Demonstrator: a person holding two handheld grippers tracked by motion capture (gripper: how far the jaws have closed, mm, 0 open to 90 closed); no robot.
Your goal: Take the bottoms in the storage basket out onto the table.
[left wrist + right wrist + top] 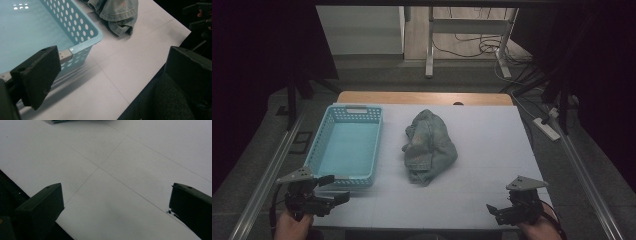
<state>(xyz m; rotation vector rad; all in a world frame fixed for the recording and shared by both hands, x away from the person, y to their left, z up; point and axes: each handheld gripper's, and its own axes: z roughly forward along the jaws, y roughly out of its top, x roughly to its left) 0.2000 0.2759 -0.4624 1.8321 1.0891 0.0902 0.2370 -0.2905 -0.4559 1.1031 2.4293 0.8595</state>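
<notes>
Both sets of jaws stand wide apart and hold nothing. The left gripper (pixel 333 189) hovers at the near left corner of the surface (pixel 492 145), its jaws straddling the air just off the near corner of the light blue basket (pixel 323 145); the left gripper view shows one jaw level with the basket's perforated rim (pixel 86 41). The right gripper (pixel 493 211) sits at the near right edge, and its view looks along bare white surface (pixel 120 157).

Risks, as judged from this layout: the left jaw stands so close to the basket corner that a forward reach could knock or push the light basket across the smooth surface. The garment lies well apart from both grippers, so each must travel inward; jaws closing on a single loose fold could lift one layer and leave the rest trailing, or drag the bundle rather than raise it.

The garment (pixel 429 146), a crumpled piece of faded blue-grey denim, lies in a heap at the middle of the surface, just right of the basket and not touching it. The left gripper view shows stitched seams and a turned hem (pixel 117 15) at its near end. Which kind of garment it is cannot be told. The basket is empty.
</notes>
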